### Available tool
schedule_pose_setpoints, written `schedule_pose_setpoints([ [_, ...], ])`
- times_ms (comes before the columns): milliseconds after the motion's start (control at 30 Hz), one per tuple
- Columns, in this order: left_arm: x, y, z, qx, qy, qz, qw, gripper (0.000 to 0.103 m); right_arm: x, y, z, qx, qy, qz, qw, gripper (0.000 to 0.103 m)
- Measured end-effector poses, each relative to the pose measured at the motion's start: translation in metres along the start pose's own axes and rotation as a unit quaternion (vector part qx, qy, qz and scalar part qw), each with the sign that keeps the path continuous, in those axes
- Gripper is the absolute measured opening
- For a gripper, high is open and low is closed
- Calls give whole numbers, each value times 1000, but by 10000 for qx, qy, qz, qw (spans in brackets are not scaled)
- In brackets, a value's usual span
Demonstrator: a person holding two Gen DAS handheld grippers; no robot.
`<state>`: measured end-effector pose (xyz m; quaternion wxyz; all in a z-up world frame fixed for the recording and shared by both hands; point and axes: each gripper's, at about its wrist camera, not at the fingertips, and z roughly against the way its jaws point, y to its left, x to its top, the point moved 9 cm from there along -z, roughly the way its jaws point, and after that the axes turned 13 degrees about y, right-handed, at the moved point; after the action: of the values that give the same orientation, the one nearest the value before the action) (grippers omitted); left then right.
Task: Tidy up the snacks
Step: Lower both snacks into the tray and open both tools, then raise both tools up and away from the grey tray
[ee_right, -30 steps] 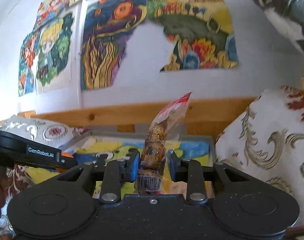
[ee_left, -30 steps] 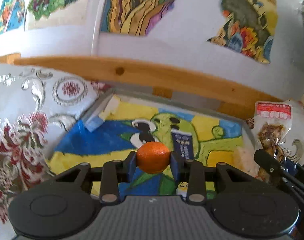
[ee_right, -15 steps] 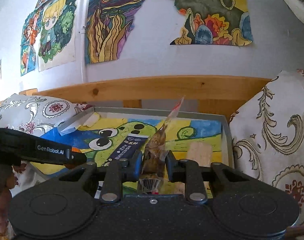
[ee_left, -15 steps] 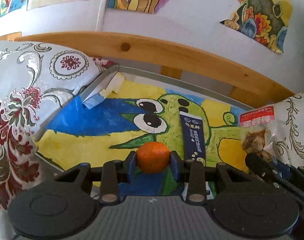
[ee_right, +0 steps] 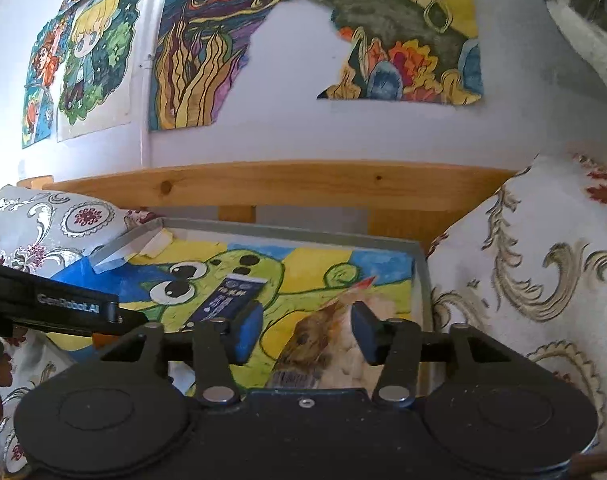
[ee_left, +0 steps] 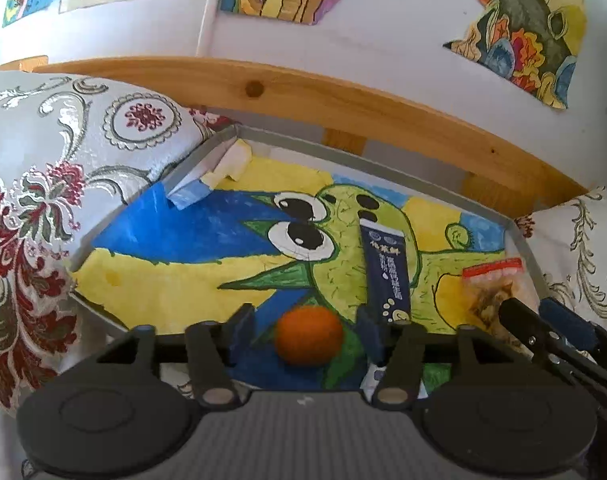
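1. The left hand-held gripper (ee_left: 307,330) is spread wide; the orange (ee_left: 308,336) sits loose between its fingers, on the painted tray (ee_left: 383,160).
2. The right hand-held gripper (ee_right: 305,330) is spread too; the clear snack packet (ee_right: 315,344) lies in the tray's right corner, right of the dark blue packet (ee_right: 227,296).

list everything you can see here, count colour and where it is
tray: 1, grey rim, frog painting lining its floor, between the cushions
orange: 1, orange, in the tray between the open left tool's fingers
sachet: 1, dark blue, flat on the frog painting mid-tray
snack packet: 1, clear with red top and brown contents, at the tray's right side between the open right tool's fingers
cushions: 2, white with floral pattern, either side of the tray
wooden rail: 1, light wood, behind the tray
paintings: several, multicoloured, on the white wall
left tool: 1, black, blue pads, open
right tool: 1, black, blue pads, open
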<state>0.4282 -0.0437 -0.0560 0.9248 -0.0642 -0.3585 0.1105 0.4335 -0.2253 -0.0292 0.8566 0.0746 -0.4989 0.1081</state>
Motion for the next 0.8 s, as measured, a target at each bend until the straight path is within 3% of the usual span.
schedule_pose_setpoints([
  [300,1,13,39,99,-491,256,9984,98,10,1,35,-160,-332,74,9993,85],
  [533,-9,26,82,150,-819,365,9959,102,13,4,77,-154,-619,-31,9980,101],
  [800,-37,40,128,180,-1022,447,9936,102,7,14,127,-196,-866,-120,9960,102],
])
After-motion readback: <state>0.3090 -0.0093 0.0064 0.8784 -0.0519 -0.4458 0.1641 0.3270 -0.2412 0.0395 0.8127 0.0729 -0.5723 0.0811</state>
